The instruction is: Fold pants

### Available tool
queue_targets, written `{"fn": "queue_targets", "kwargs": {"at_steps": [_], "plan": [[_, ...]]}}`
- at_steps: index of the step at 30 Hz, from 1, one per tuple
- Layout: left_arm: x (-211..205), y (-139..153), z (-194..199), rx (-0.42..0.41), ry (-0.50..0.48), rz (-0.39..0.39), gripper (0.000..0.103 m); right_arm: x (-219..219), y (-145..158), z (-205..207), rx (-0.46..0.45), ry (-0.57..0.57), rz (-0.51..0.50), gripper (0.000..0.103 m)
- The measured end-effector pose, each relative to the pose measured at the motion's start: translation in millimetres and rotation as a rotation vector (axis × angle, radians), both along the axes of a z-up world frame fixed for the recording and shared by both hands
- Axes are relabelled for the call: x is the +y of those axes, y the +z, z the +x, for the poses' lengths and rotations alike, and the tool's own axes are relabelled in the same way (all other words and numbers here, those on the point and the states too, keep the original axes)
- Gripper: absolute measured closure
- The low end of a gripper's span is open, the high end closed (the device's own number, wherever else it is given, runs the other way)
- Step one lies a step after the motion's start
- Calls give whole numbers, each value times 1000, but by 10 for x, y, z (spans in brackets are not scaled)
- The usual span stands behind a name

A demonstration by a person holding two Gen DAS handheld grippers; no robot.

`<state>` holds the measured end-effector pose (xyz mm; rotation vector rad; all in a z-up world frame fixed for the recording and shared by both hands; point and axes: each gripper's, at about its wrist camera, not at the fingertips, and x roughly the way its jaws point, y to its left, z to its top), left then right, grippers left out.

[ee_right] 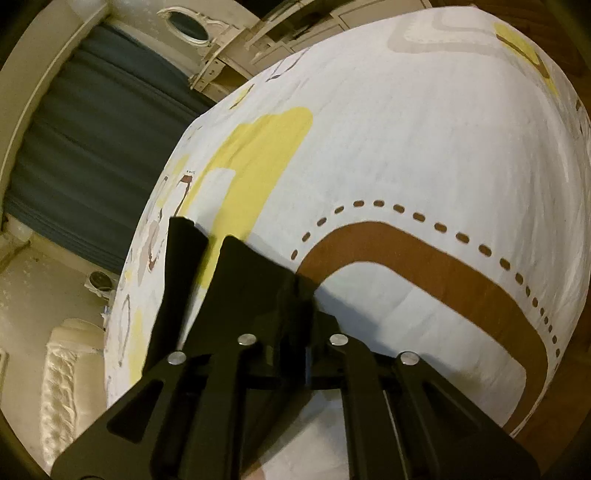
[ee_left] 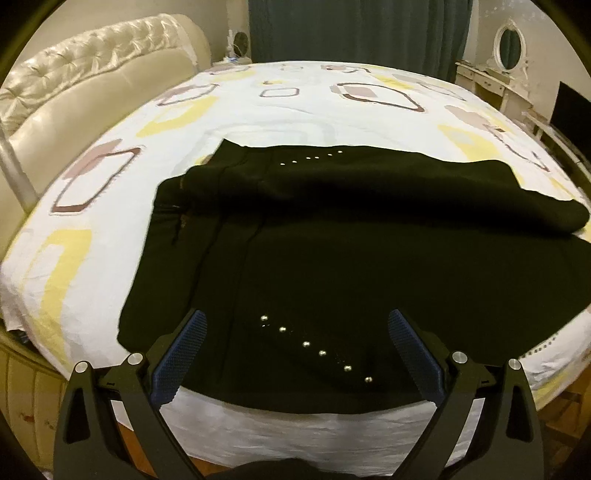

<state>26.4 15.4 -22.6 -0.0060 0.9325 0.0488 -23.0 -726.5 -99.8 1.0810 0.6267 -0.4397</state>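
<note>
Black pants [ee_left: 332, 251] with rows of small silver studs lie spread on the bed, part of them folded over in a thick roll across the far side. My left gripper [ee_left: 295, 332] is open, its blue-padded fingers [ee_left: 184, 350] apart just above the near edge of the pants, holding nothing. In the right wrist view my right gripper [ee_right: 291, 291] is shut on a piece of black pants fabric [ee_right: 236, 273], which hangs over the bed sheet and hides the fingertips.
The bed sheet [ee_left: 110, 229] is white with yellow and brown shapes. A cream tufted headboard [ee_left: 74, 92] is at the left. A dark curtain [ee_left: 354, 29] and a white dresser with an oval mirror [ee_left: 509, 44] stand behind. Wooden floor [ee_left: 561, 413] shows beside the bed.
</note>
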Motion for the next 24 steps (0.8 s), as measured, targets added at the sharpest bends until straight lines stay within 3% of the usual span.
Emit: {"fn": "queue_targets", "kwargs": {"at_steps": [3, 7, 11, 14, 19, 24], "plan": [[66, 9, 36, 6, -17, -35, 5, -84, 147, -120, 46, -96, -66, 74], [168, -7, 90, 27, -42, -48, 5, 94, 393, -10, 47, 21, -163, 63], [331, 50, 183, 21, -81, -42, 5, 626, 683, 345, -18, 236, -209, 46], [602, 142, 369, 9, -49, -34, 5, 1173, 864, 779, -32, 433, -243, 44], [1307, 265, 939, 52, -4, -229, 5, 2250, 1066, 1470, -83, 766, -287, 43], [1745, 215, 1580, 87, -28, -331, 5, 3234, 1123, 1940, -50, 1010, -386, 40]]}}
